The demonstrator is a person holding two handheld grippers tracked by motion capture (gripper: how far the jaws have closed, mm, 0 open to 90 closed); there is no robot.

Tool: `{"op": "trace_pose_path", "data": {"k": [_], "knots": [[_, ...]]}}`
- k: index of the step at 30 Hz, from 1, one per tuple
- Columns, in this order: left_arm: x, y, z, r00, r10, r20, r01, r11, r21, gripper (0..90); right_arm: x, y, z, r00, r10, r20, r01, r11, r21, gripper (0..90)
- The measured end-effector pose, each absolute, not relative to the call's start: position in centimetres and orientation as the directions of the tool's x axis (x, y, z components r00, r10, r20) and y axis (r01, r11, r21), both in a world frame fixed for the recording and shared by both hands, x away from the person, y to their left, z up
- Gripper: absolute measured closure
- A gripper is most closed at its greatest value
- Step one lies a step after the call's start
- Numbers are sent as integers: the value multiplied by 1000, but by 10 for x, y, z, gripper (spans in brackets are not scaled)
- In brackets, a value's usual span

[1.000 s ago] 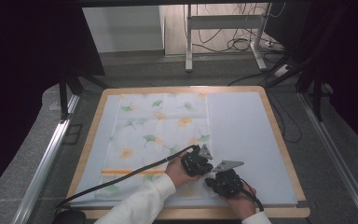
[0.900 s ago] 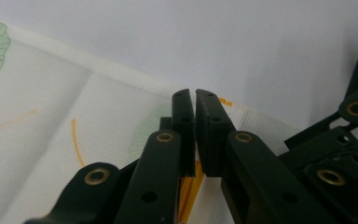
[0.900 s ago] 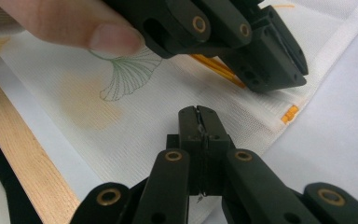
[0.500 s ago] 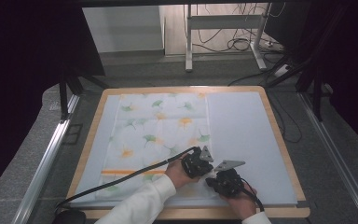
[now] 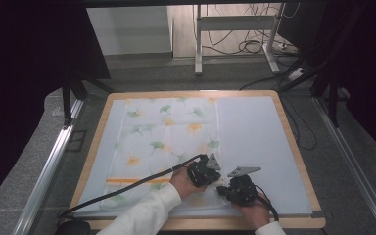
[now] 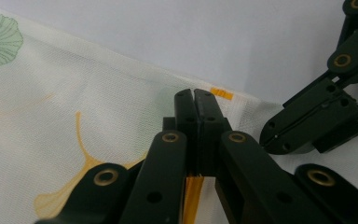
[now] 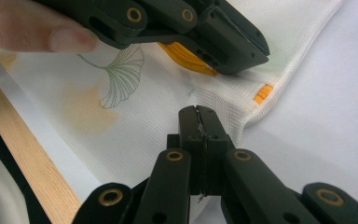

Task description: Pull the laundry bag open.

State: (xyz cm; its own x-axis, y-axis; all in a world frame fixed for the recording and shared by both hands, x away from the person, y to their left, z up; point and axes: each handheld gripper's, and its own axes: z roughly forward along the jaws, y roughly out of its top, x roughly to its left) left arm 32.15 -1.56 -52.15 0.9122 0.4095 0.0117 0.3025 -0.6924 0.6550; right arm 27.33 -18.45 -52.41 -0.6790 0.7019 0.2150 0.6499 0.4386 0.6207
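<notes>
Cloth (image 5: 169,147): near right corner pinched by left gripper (image 6: 196,100) and right gripper (image 7: 198,116) (both clamped, unmoved); ready for folding.

The right gripper (image 7: 199,114), jaws pressed together, pinches the leaf-printed cloth (image 7: 135,98) near its corner, the left gripper (image 7: 242,56) just beyond.

Wood-rimmed table (image 5: 293,147), pale blue mat (image 5: 254,137) covering its top, leaf-print cloth (image 5: 161,142) (orange stripe near the front) spread flat on the mat's left half
</notes>
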Motion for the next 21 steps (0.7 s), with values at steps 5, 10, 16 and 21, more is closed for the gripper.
{"op": "trace_pose_path", "data": {"k": [5, 10, 16, 21], "knots": [[321, -15, -522, 911, 413, 10, 305, -688, 658, 900, 275, -187, -525, -675, 699, 236, 658, 426, 621, 892], [321, -16, -522, 912, 410, 8, 302, -684, 664, 900, 281, -193, -523, -631, 728, 268, 689, 367, 625, 890], [320, -17, -524, 912, 409, 13, 294, -677, 675, 900, 292, -194, -524, -590, 756, 284, 715, 326, 619, 891], [319, -17, -524, 912, 409, 29, 285, -682, 673, 900, 296, -194, -525, -569, 763, 307, 737, 308, 601, 892]]}}
